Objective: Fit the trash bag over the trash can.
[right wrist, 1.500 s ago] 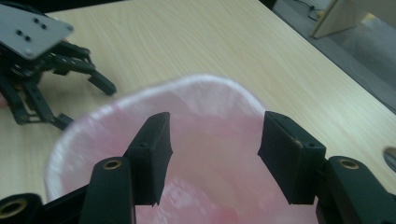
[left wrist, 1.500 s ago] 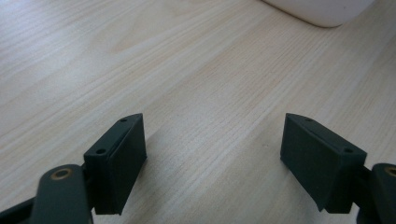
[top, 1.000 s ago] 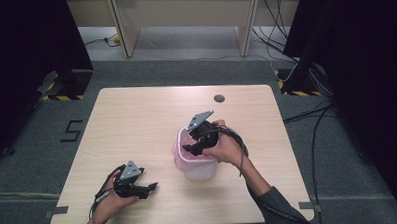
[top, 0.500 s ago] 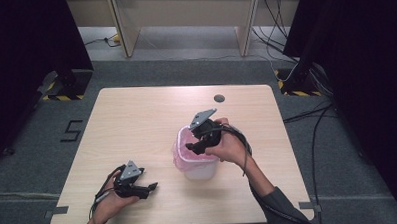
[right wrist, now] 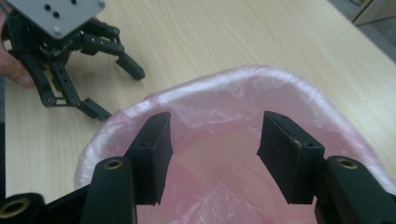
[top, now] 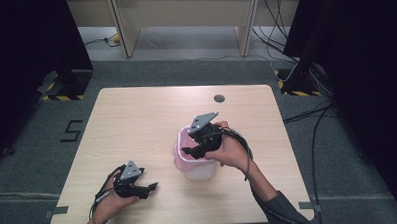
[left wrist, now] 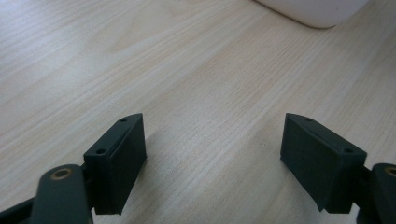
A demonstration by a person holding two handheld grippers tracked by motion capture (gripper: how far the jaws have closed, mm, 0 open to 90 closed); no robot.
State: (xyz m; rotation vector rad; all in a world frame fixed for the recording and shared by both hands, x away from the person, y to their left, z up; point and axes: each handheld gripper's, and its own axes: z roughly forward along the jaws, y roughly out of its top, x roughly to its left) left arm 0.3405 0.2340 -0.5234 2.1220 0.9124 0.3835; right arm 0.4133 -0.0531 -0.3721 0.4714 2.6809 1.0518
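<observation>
Both jaws of the right hand-held gripper point(right wrist: 212, 156) gape over the pink liner point(right wrist: 224, 93); pinch its rim squarely, while the left hand-held gripper point(top: 148, 188) idles wide on the counter point(top: 136, 119).

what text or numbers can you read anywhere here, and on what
"5": a black mark on the grey floor left of the table; it may be a plain marking.
No text shows on the white bin, its pink liner, or either tool.
</observation>
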